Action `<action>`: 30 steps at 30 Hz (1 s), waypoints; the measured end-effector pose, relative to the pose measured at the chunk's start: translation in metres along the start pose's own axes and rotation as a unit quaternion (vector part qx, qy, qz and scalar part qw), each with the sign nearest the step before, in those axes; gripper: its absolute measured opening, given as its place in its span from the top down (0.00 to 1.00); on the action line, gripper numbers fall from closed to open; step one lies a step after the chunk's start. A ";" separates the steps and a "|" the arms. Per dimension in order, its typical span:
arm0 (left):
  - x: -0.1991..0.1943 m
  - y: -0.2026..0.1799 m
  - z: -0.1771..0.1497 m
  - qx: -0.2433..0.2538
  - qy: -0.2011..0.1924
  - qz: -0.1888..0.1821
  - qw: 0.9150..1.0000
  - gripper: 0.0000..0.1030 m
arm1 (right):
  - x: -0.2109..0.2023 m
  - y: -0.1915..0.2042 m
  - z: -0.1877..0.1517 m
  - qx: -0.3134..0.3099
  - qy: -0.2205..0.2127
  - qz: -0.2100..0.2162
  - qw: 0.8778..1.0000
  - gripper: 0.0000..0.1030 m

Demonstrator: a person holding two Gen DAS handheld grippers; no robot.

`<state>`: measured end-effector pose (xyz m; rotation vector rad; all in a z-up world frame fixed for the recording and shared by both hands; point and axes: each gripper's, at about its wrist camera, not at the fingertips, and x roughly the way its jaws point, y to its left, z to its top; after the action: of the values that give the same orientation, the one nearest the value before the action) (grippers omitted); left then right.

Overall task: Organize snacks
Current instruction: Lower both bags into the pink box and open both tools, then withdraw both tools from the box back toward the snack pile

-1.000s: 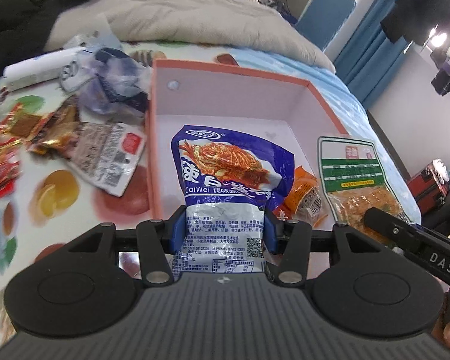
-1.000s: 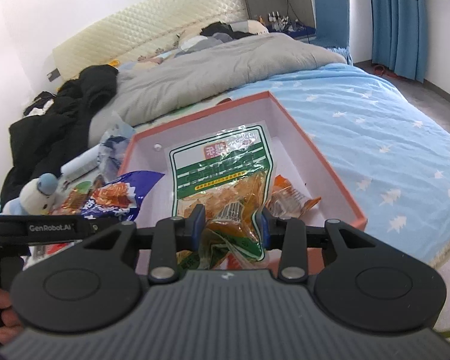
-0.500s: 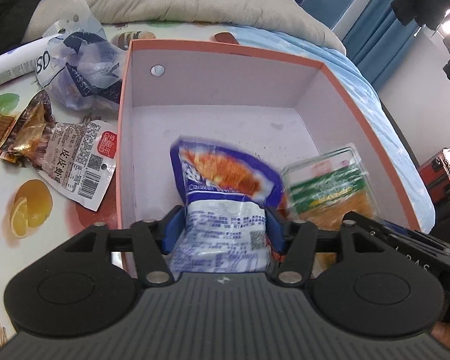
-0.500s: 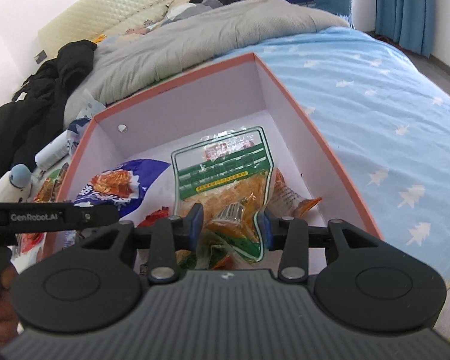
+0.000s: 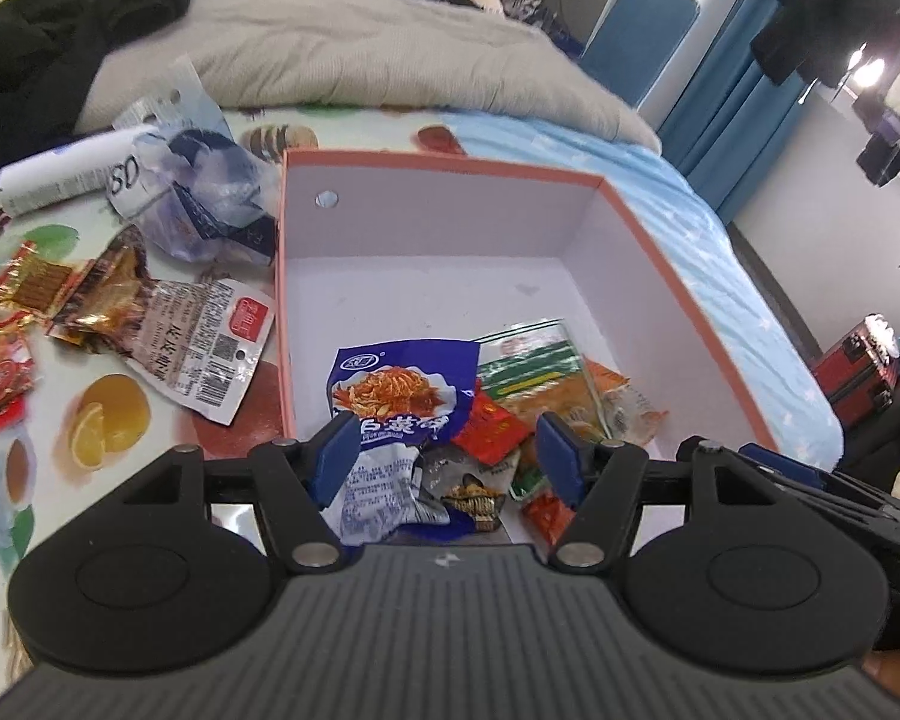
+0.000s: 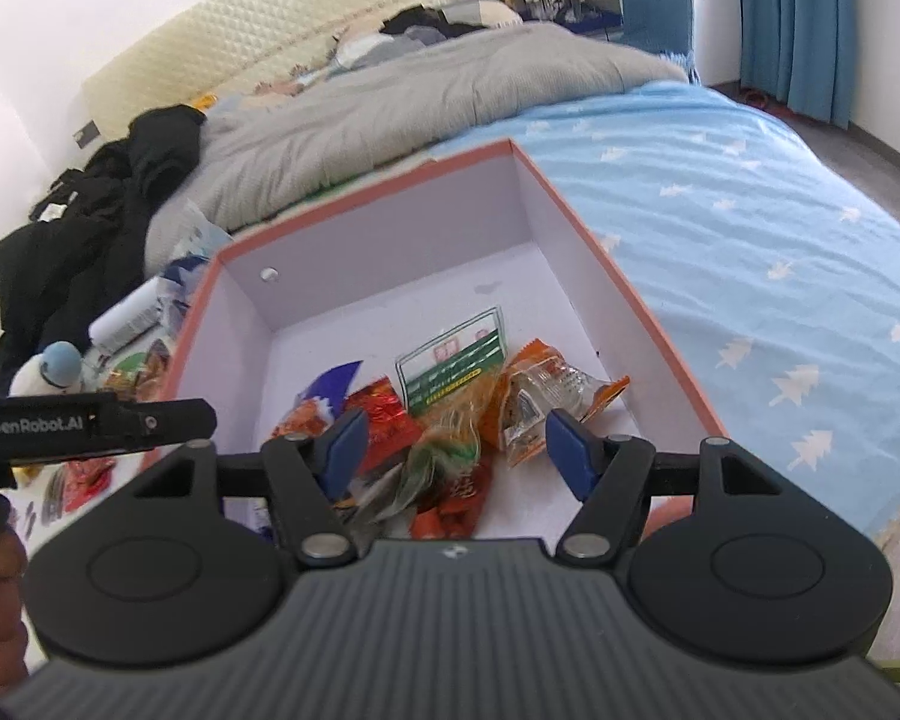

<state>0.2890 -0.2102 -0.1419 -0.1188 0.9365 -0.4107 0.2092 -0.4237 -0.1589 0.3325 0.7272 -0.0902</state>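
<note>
Salmon-pink card rims the white-lined open box (image 5: 684,252), and both packets now lie loose on its floor at the near end: the blue-and-white foil noodle pouch (image 5: 399,396) and the green-striped clear pickle packet (image 6: 456,366). The left gripper (image 5: 447,450) and right gripper (image 6: 456,441) have just been opening; their blue pads stand apart above the pile, pressing nothing. This drop looks finished, so the next move probably calls for fetching more. Only the left view shows the wrappers remaining outside, such as the barcode-printed brown snack packet (image 5: 201,354); the right view shows the blue star-print bedsheet (image 6: 768,252).
</note>
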 end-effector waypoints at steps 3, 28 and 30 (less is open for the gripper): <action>-0.024 0.000 -0.009 0.001 -0.014 -0.001 1.000 0.32 | -0.020 0.007 -0.006 -0.005 -0.012 0.005 1.000 0.34; -0.168 0.030 -0.107 -0.014 -0.077 0.017 0.997 0.32 | -0.131 0.070 -0.075 -0.047 -0.069 0.053 0.995 0.34; -0.177 0.034 -0.114 -0.016 -0.081 0.020 0.996 0.32 | -0.135 0.075 -0.080 -0.052 -0.069 0.058 0.995 0.34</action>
<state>0.1149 -0.1005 -0.0849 -0.1588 0.7848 -0.3439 0.0724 -0.3311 -0.1046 0.2654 0.5713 0.0338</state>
